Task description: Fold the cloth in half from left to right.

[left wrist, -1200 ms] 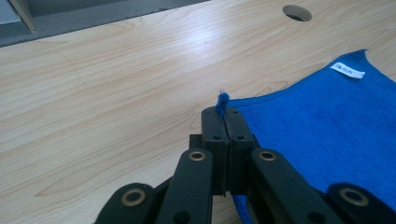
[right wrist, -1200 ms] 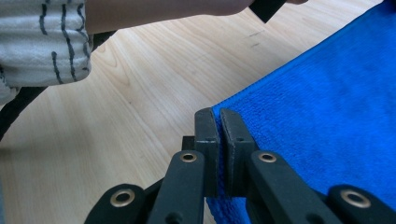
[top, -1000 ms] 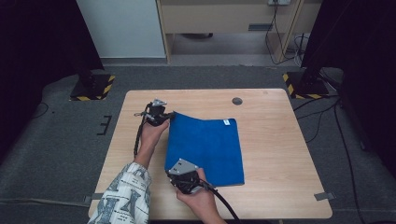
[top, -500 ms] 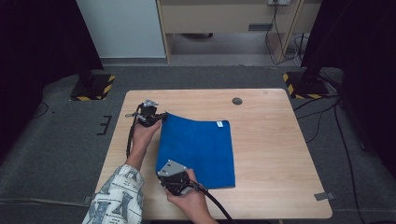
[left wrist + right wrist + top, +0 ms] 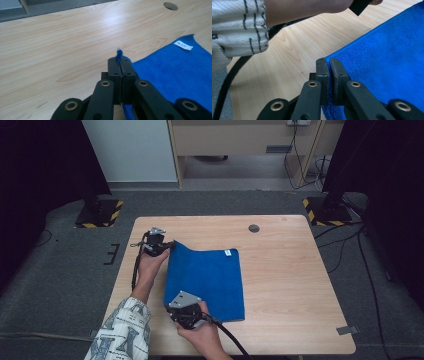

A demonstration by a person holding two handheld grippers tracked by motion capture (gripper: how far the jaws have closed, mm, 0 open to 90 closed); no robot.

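Now we pinch the blue towel (image 5: pixel 207 280), mid-frame on the bench (image 5: pixel 285 270): left hand-held gripper (image 5: pixel 167 246) clamps its top-left corner, right hand-held gripper (image 5: pixel 186 312) clamps its bottom-left edge.

The left gripper (image 5: pixel 167 247) reaches forward with jaws clamped; the right gripper (image 5: pixel 172 312) sits nearer the body, jaws pinched.

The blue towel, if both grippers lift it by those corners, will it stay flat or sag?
The blue towel will likely sag: its pinched far corner already curls up off the table. It looks light, a thin fold fits between the left gripper fingers. The terry pile should resist slipping in the right gripper.
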